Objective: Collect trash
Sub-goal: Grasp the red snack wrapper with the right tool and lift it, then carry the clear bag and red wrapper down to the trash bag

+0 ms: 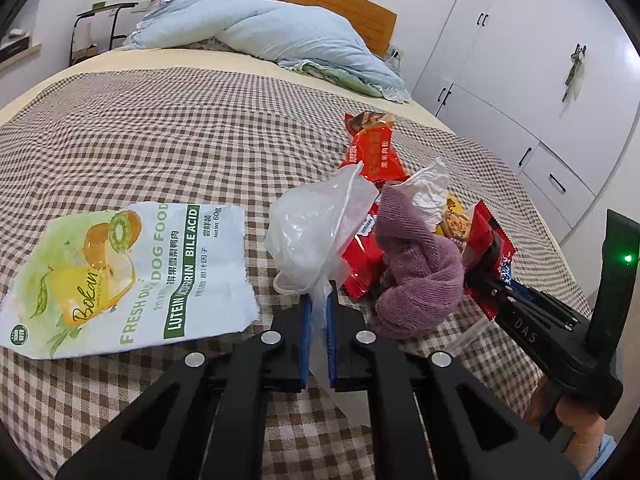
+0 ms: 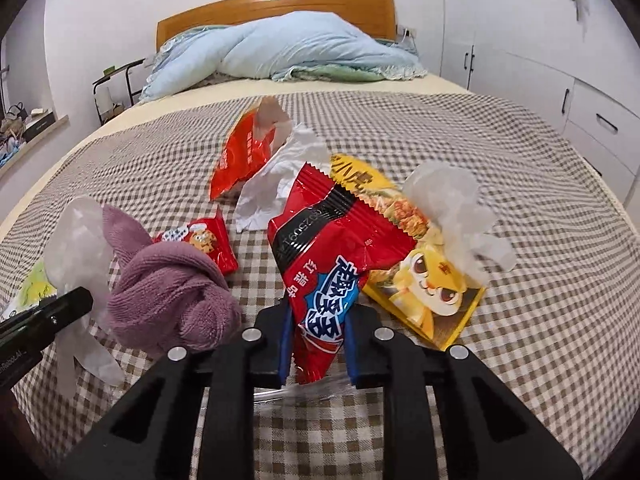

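Note:
Trash lies on a brown-checked bedspread (image 1: pixel 160 152). My left gripper (image 1: pixel 318 300) is shut on a thin white plastic bag (image 1: pixel 316 232), which stands up above its blue pads. My right gripper (image 2: pixel 319 308) is shut on the lower end of a red snack wrapper (image 2: pixel 332 240), held tilted above the bed. A knotted purple cloth (image 2: pixel 168 292) lies between the two grippers. Around it are a small red cookie wrapper (image 2: pixel 204 240), crumpled white paper (image 2: pixel 272 184), another red wrapper (image 2: pixel 244 156), a yellow snack pack (image 2: pixel 424 292) and a dog food pouch (image 1: pixel 132 276).
A clear crumpled plastic piece (image 2: pixel 460 216) rests on the yellow pack. A light blue quilt (image 2: pixel 288 52) is heaped by the wooden headboard (image 2: pixel 276 4). White wardrobes (image 1: pixel 520 60) stand to the right of the bed, a small black-framed table (image 1: pixel 96 28) to the left.

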The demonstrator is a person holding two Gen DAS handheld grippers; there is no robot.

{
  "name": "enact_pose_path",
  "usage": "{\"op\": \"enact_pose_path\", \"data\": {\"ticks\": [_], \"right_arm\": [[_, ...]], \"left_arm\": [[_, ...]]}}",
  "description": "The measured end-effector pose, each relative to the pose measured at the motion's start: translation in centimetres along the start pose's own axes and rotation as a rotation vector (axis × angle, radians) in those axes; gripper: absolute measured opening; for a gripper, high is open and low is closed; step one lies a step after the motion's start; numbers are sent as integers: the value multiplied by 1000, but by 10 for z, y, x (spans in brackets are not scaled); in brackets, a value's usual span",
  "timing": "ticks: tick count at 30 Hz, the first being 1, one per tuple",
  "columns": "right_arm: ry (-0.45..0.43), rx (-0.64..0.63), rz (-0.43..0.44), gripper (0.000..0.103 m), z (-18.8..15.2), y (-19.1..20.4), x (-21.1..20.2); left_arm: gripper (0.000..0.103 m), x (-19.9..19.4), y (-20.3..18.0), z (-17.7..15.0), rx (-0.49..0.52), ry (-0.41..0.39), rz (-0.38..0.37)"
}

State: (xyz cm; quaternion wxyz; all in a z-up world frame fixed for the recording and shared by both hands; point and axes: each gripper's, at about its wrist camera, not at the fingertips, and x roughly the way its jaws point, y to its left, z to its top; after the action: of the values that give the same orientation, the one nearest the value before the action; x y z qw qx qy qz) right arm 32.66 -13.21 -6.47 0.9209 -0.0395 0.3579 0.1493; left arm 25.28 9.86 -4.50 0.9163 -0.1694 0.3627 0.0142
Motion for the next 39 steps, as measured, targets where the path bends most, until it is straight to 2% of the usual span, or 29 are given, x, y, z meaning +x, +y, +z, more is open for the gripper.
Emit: {"op": "enact_pose_path", "data": {"ticks": [6,15,25,39], "right_arm": [[-49,17,19,21,7,-6,-11],[-151,-24,27,20,7,-4,-39],[-220,-34,51,20,-18,-4,-90],[-214,23,101,20,-66,-22,-136]], "left_arm": [[4,-11,-4,1,12,-24,-14],[4,-31,-7,-1,29,-58,-34],[4,-62,-24,-20,10,-66,-62],[4,-133,-56,-53,82,-84,-30]]}}
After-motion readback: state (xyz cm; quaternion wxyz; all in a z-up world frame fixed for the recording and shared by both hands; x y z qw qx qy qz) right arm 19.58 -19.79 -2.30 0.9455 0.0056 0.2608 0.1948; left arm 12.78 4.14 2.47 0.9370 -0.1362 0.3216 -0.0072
